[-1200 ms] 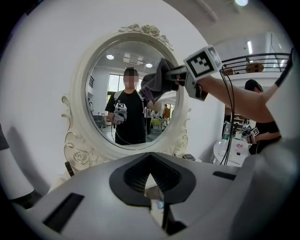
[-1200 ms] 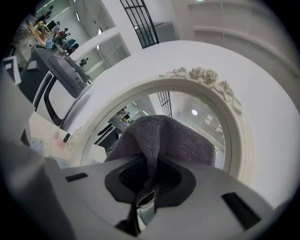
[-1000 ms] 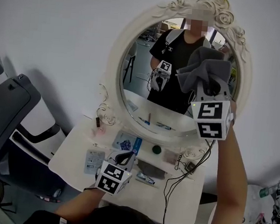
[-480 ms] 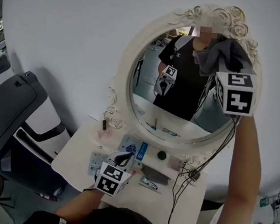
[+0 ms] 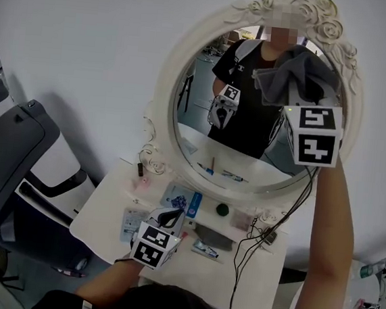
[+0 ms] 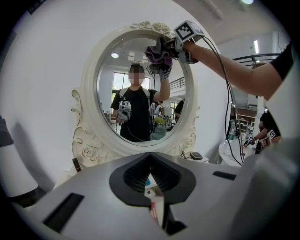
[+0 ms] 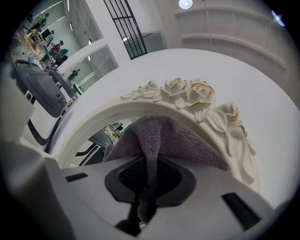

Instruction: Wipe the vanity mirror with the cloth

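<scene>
The oval vanity mirror [image 5: 218, 105] in its ornate white frame [image 5: 166, 80] stands on the white table. My right gripper [image 5: 300, 99] is raised to the glass's upper right and is shut on a grey cloth [image 5: 290, 75], which presses against the mirror just under the rose crest. In the right gripper view the cloth [image 7: 161, 140] runs down between the jaws, beside the gilded roses [image 7: 197, 96]. The left gripper view shows the mirror [image 6: 140, 93] and the cloth [image 6: 159, 52] from below. My left gripper [image 5: 170, 217] hovers low over the table, shut and holding nothing.
Small packets and tubes [image 5: 182, 200], a round dark lid [image 5: 222, 209] and a black cable [image 5: 252, 241] lie on the vanity table [image 5: 106, 210]. A dark office chair [image 5: 10, 153] stands to the left. A second white table [image 6: 232, 152] is on the right.
My right gripper has carried the cloth up the right side of the glass to its top, then a little back to the left. The left gripper has stayed put.
</scene>
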A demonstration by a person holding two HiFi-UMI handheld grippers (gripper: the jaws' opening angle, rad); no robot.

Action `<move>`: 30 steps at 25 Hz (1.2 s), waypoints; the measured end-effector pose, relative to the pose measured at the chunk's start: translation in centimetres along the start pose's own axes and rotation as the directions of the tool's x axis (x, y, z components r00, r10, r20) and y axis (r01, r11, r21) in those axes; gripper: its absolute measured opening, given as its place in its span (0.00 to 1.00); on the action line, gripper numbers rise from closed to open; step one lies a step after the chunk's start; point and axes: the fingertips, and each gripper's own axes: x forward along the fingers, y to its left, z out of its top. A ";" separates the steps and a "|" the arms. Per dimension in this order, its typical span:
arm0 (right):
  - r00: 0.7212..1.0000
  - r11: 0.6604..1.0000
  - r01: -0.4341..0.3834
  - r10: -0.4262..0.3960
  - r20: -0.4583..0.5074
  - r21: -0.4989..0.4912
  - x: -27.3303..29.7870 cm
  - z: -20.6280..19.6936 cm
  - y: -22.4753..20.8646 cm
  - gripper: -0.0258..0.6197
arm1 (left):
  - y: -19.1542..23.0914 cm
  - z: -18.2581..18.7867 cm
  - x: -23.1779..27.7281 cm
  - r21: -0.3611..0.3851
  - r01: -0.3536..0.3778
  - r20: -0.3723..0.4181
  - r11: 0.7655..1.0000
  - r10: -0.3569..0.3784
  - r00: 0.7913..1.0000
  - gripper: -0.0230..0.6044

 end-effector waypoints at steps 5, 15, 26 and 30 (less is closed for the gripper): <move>1.000 1.000 -0.025 0.024 -0.020 -0.015 -0.1 -1.8 2.3 0.10 | -0.2 -0.3 0.2 -0.004 0.007 -0.007 1.000 -0.007 1.000 0.05; 0.995 0.997 -0.070 0.068 -0.079 -0.022 -0.5 -6.4 7.5 0.10 | 0.0 -0.7 -0.3 0.000 0.001 -0.015 1.000 -0.001 1.000 0.05; 0.949 0.972 -0.229 0.209 -0.237 -0.058 -1.4 -15.0 16.9 0.10 | -0.2 -1.0 -0.8 0.000 -0.009 -0.021 1.000 0.009 1.000 0.05; 0.912 0.933 -0.312 0.241 -0.331 -0.181 -2.0 -19.5 21.3 0.10 | -0.1 -1.4 -1.1 -0.001 -0.014 -0.030 1.000 0.014 0.999 0.05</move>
